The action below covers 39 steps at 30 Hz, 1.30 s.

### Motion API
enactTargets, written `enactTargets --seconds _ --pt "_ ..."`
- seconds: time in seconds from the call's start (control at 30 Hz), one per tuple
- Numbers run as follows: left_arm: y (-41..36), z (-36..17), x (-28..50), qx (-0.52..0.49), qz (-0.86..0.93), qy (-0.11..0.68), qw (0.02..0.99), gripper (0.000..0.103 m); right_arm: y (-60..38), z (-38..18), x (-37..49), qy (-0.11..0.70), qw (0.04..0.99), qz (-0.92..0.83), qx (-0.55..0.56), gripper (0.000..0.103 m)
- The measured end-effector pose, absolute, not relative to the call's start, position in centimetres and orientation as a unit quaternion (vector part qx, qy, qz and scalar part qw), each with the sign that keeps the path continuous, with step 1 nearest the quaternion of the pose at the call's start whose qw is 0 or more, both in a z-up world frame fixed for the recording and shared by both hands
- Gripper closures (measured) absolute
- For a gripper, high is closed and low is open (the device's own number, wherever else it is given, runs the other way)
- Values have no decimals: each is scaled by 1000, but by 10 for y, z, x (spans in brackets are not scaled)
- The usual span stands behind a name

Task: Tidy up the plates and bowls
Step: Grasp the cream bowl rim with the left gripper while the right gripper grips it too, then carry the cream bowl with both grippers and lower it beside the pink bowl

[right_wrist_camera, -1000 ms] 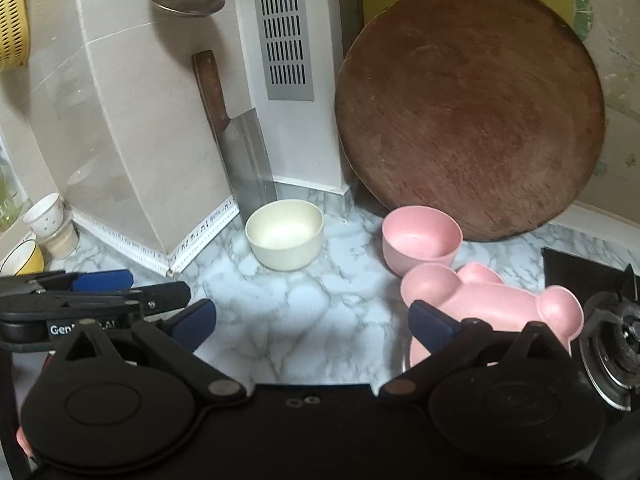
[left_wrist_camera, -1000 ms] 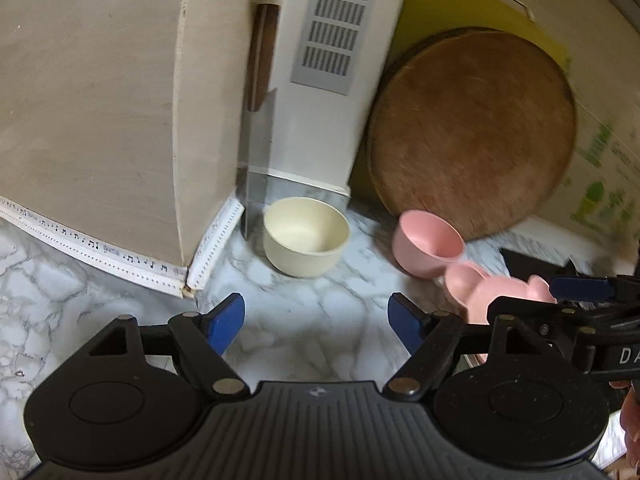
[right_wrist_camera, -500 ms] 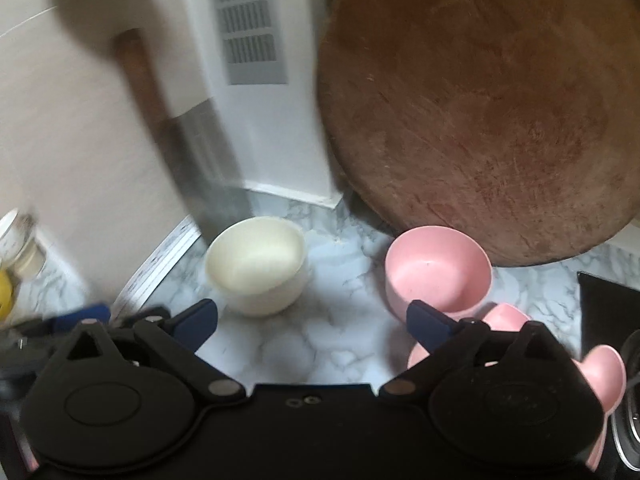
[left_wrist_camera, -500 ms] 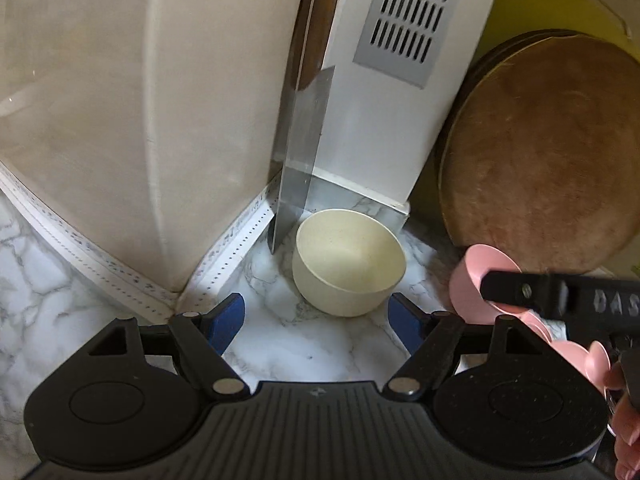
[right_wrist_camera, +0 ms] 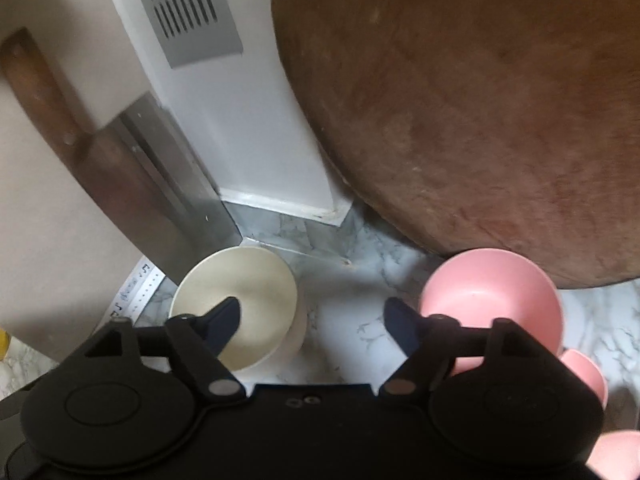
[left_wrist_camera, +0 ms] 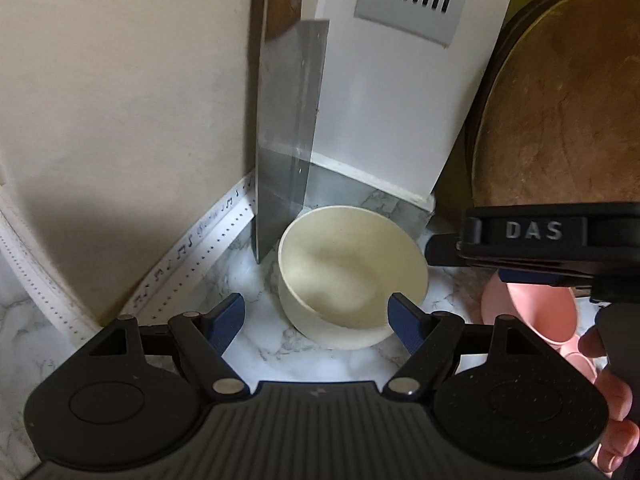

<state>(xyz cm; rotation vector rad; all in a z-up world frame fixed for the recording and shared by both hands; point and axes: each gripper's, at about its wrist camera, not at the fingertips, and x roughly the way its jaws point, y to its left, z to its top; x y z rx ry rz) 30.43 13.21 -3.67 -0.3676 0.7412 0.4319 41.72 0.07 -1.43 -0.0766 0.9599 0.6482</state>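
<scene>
The cream bowl point(left_wrist_camera: 352, 276) sits on the marble counter point(left_wrist_camera: 256, 344) in the middle of the left wrist view, mouth up, with a cleaver point(left_wrist_camera: 290, 132) leaning on the wall just behind its upper left rim. It lies straight ahead of the left gripper point(left_wrist_camera: 316, 320), a little right of centre between the spread blue fingertips point(left_wrist_camera: 228, 316); the right-hand tip overlaps the near rim in the picture, though whether it touches I cannot tell. Nothing is held.

To the right, low at the frame's edge, the pink bowl point(left_wrist_camera: 532, 312) is partly hidden under the right gripper's black body crossing the view. In the right wrist view that pink bowl point(right_wrist_camera: 492, 300) shows at lower right, ahead and to the right of the right gripper point(right_wrist_camera: 314, 326), which is also spread and empty; the cream bowl point(right_wrist_camera: 240, 304) lies at lower left behind its left fingertip. A lobed pink plate point(right_wrist_camera: 584, 372) peeks out at the right edge, and a round wooden board point(right_wrist_camera: 480, 112) leans behind.

I'd judge each hand is nearer its own bowl: left for cream, right for pink.
</scene>
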Motion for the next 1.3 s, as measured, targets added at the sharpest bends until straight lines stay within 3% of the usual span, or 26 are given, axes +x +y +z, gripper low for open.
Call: enactTargets --seconds 0.1,0.2,0.33,0.53,0.67,0.8,1.3 --pt "133 -43 311 -181 210 362 890 25 9 -23 424 461 832 305 -35 38" --pt "136 -48 317 -184 205 367 889 39 13 -32 432 476 825 304 -27 53" --pt "143 -52 318 -198 206 367 885 48 19 -45 438 491 816 304 -19 70" --pt "151 -54 320 -201 209 372 882 70 25 -54 438 498 809 312 -22 85" --pt "155 -54 321 -204 201 375 882 79 25 -54 436 499 806 317 -20 93" --pt "158 -51 317 -208 196 374 883 84 26 -51 433 498 808 313 -32 93" --pt "135 -29 287 -195 156 374 893 84 -2 -28 402 487 822 291 -47 94"
